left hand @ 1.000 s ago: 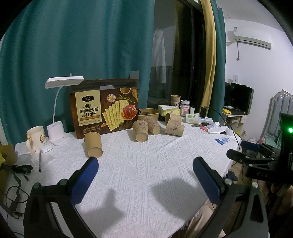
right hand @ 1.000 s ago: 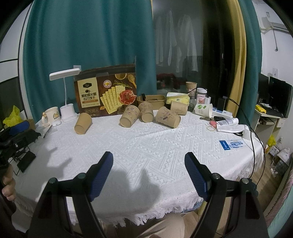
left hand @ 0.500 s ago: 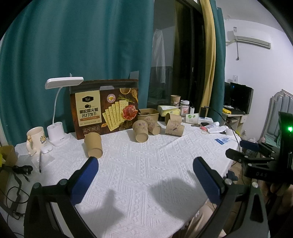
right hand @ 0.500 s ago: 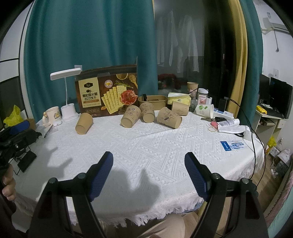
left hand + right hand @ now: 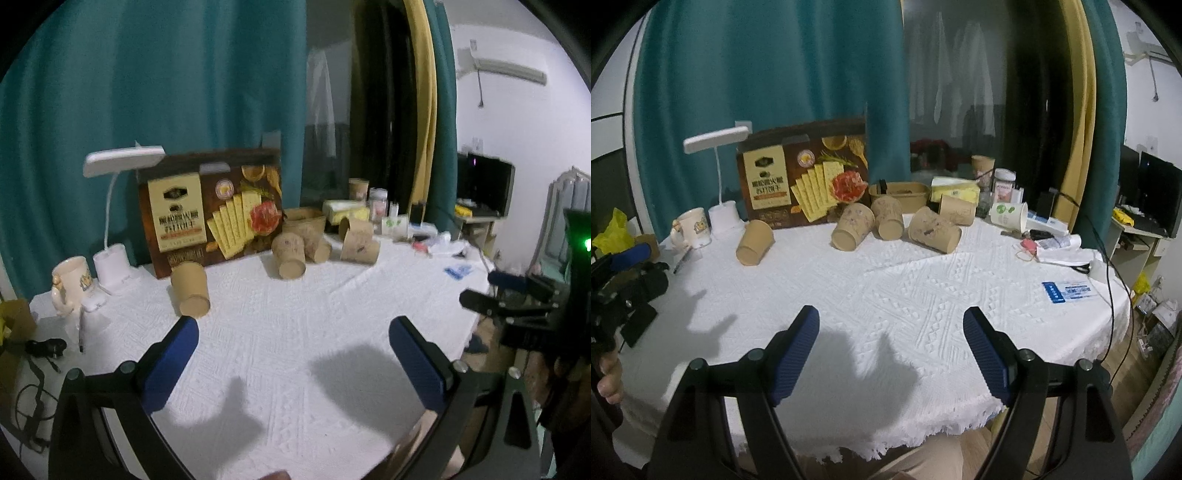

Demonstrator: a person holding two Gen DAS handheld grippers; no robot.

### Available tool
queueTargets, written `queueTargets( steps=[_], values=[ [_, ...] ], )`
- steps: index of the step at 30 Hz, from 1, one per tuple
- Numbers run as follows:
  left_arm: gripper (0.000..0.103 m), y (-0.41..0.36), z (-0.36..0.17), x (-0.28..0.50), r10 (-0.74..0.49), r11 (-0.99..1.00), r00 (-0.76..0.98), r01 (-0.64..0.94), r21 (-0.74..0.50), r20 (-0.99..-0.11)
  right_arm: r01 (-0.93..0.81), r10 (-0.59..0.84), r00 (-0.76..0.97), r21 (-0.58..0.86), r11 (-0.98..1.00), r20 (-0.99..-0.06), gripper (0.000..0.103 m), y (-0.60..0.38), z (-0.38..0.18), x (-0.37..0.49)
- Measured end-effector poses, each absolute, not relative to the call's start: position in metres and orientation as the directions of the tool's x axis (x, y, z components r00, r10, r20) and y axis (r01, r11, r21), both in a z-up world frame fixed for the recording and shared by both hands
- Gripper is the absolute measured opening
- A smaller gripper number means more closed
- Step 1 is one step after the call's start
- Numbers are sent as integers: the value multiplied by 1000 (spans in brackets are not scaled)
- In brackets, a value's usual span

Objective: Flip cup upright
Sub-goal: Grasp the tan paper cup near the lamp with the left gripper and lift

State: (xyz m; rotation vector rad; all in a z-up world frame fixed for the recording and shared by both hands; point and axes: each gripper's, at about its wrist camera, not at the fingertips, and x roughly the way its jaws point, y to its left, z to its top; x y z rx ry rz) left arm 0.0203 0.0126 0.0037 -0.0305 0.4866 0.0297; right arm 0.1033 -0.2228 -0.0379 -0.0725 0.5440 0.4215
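Several brown paper cups lie tipped on the white tablecloth. One plain cup (image 5: 190, 291) (image 5: 754, 242) lies alone at the left, mouth toward me. A cluster of printed cups (image 5: 290, 251) (image 5: 852, 226) lies near the cracker box, with another on its side (image 5: 934, 229) at the right. My left gripper (image 5: 293, 365) is open and empty, low over the near table, just short of the plain cup. My right gripper (image 5: 891, 356) is open and empty over the table's front edge.
A cracker box (image 5: 803, 177) stands at the back, with a white desk lamp (image 5: 716, 140) and a mug (image 5: 690, 227) to its left. A brown tray (image 5: 899, 192), jars and papers (image 5: 1060, 251) sit at the back right. Cables (image 5: 33, 373) lie at the left edge.
Both grippers have moved slightly forward toward the cups; the left view now is a little blurred. The cups have not moved.
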Motion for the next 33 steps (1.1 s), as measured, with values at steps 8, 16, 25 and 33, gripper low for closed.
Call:
queueTargets(
  steps=[8, 16, 25, 33],
  values=[
    [103, 67, -30, 90, 90, 991, 787, -132, -25, -610, -424, 369, 677, 72, 903, -636, 78, -197, -74, 171],
    [103, 166, -67, 184, 9, 944, 714, -238, -230, -700, -443, 399, 618, 119, 889, -678, 78, -166, -101, 231],
    [87, 211, -107, 250, -18, 893, 639, -336, -300, -769, -418, 407, 578, 171, 892, -708, 78, -151, -123, 276],
    [60, 218, -127, 263, -118, 838, 600, -368, -404, -791, -404, 420, 573, 202, 892, -704, 78, -153, -125, 287]
  ],
)
